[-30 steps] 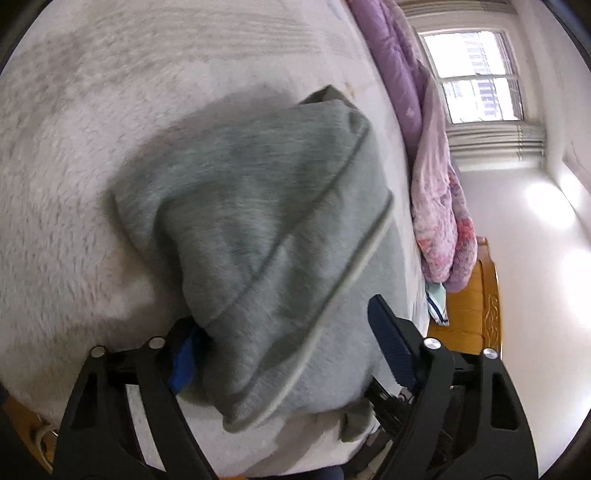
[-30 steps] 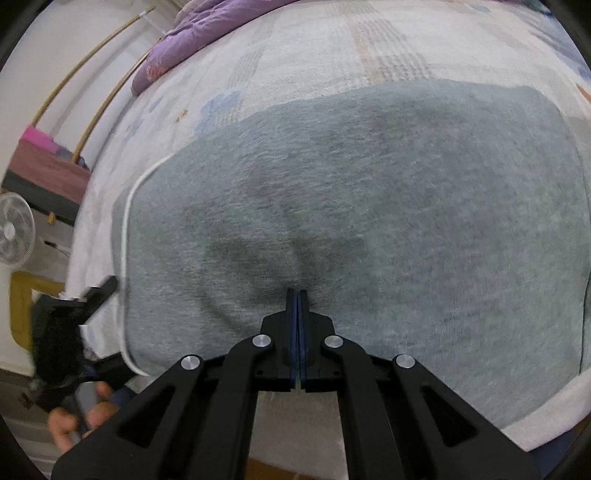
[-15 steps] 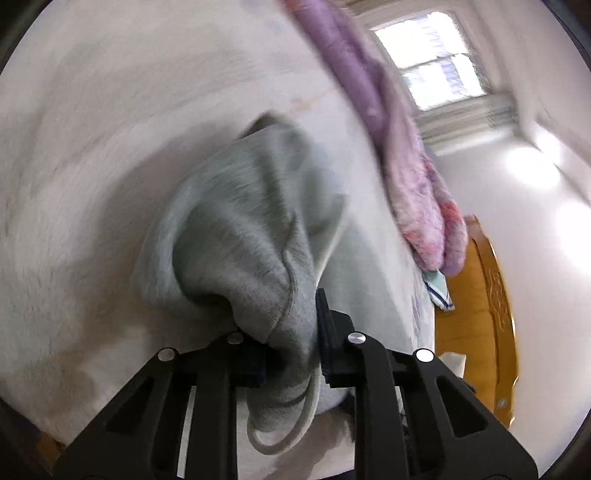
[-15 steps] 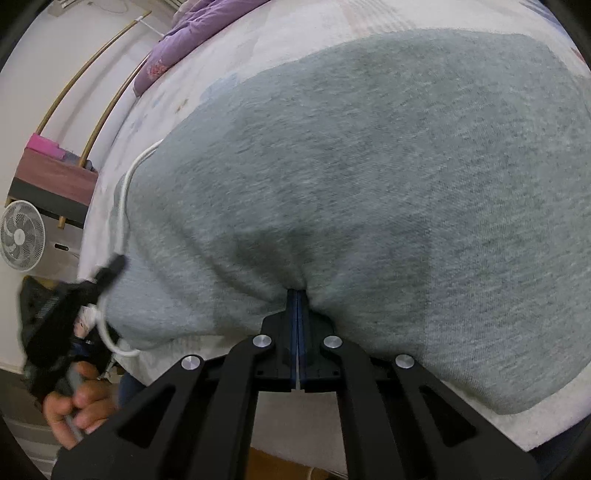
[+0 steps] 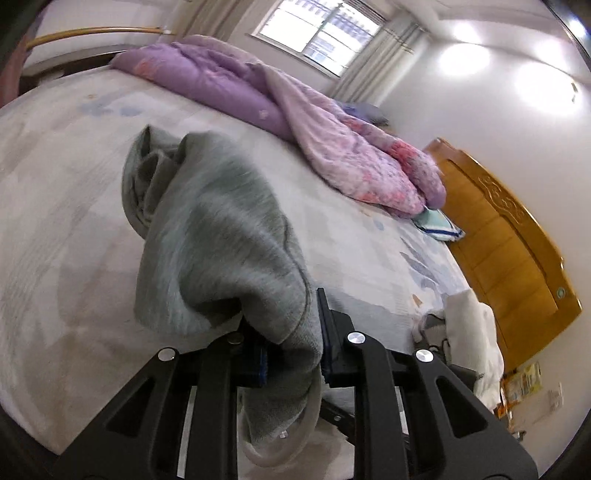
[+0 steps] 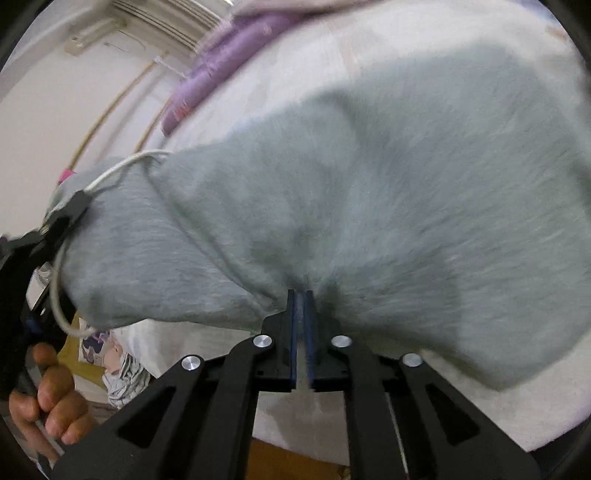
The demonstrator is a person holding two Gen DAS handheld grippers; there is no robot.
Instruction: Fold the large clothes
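A large grey sweatshirt-like garment (image 5: 221,236) with a white drawstring (image 6: 122,166) is lifted off the pale bed (image 5: 55,184). My left gripper (image 5: 291,332) is shut on a bunched edge of it, and cloth with a cord loop hangs between the fingers. My right gripper (image 6: 301,306) is shut on another part of the same edge (image 6: 369,184). The left gripper also shows at the left of the right wrist view (image 6: 59,221), with the hand that holds it.
A purple and pink quilt (image 5: 295,110) lies heaped along the far side of the bed. A wooden headboard (image 5: 517,251) stands at the right, with a small teal pillow (image 5: 436,221) and white clothes (image 5: 476,332) near it. A window (image 5: 321,33) is behind.
My left gripper went from open to shut on the garment's edge, and both grippers have raised the garment off the bed. The left view has tilted up toward the room.
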